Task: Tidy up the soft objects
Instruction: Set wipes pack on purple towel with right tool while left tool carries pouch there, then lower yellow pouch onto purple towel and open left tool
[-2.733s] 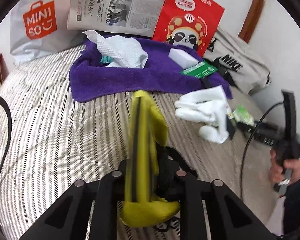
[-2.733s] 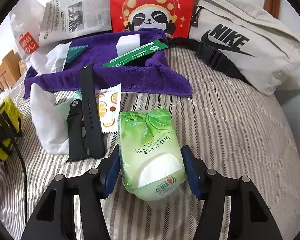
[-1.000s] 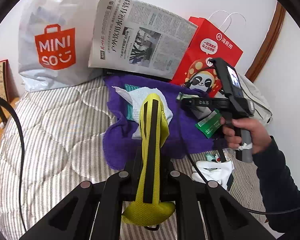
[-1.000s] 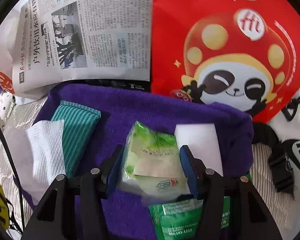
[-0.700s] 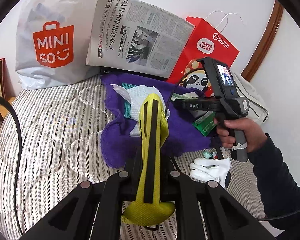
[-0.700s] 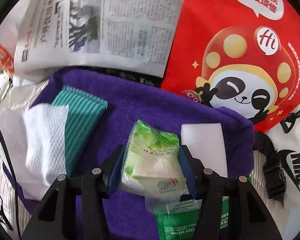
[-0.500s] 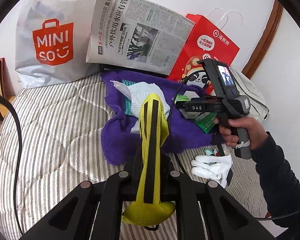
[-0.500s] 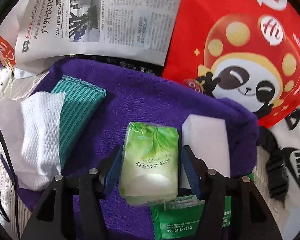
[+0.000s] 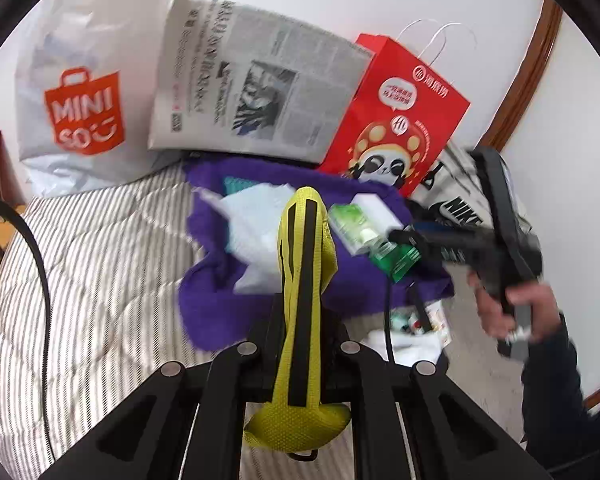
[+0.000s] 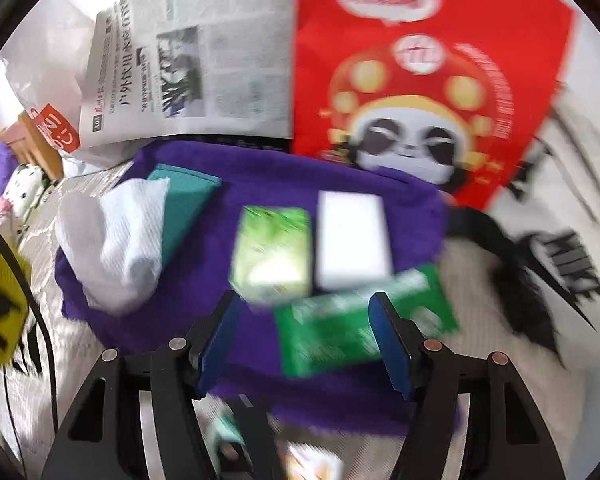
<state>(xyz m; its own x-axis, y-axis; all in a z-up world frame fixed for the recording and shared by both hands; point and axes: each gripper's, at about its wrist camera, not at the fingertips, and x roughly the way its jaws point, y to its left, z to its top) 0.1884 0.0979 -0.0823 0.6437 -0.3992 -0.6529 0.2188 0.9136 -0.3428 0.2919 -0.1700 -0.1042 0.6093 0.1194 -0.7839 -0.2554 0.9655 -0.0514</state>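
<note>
A striped quilt (image 9: 100, 264) is spread across the bed, with bare room left open on its left side. At its far edge a white shopping bag (image 9: 80, 92), a newspaper (image 9: 252, 96) and a red panda bag (image 10: 420, 80) are propped against the wall. A purple towel (image 10: 260, 344) is laid just before them, and on it a white cloth (image 10: 116, 240), a white block (image 10: 354, 240), a green tissue pack (image 10: 274, 250) touching the block (blurred) and a dark green packet (image 10: 360, 328) near the front hem are set. The right gripper (image 10: 306, 336) is held above the towel, its jaws opening with nothing between them. The left gripper (image 9: 300, 344) is clamped tight on a yellow pouch (image 9: 302, 304).
</note>
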